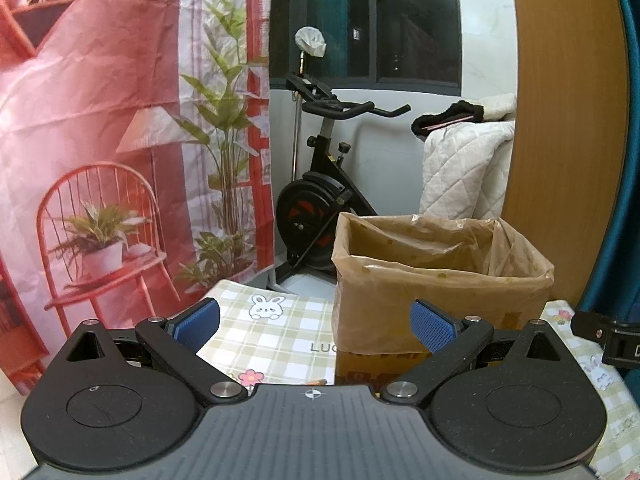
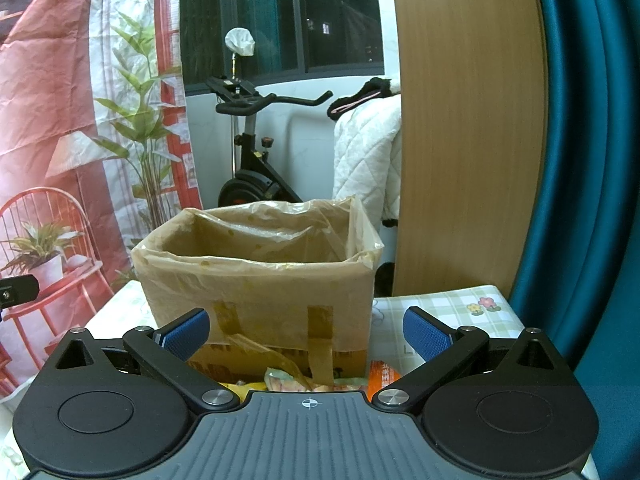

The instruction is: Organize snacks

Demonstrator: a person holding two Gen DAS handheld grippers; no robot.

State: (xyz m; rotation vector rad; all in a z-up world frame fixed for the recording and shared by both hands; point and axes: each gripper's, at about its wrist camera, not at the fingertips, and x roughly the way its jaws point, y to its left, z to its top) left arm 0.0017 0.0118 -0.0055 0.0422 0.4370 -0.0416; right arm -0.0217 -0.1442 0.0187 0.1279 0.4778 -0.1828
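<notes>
Right wrist view gives us the relation that matters: the cardboard box (image 2: pixel 256 280), lined with a thin plastic bag and taped on its front, fills the middle of the frame straight ahead of us, and the snack packets (image 2: pixel 304 380) lie at its foot, in the lower centre, just past the body of the right tongs (image 2: pixel 306 338). These tongs stand wide, blue pads far apart, nothing between them. The packets sit below and slightly ahead of the gap, so we judge the reach to be downward and a little forward, not sideways. An orange packet (image 2: pixel 382 374) shows at lower right of centre, touching or just beside the box front; we cannot tell which. A crumpled green and yellow wrapper lies left of it. Their long axes are mostly hidden by the tool, so we cannot say how they run. In the left wrist view the box (image 1: pixel 440 292) stands in the right half of the frame, off to the right of the left tongs (image 1: pixel 316 326), which are also wide and empty, over the checked cloth of the desk (image 1: pixel 272 340). Only a sliver of something orange shows low in that frame. So we judge the right hand nearer to the snacks, with the box mouth open above them.
</notes>
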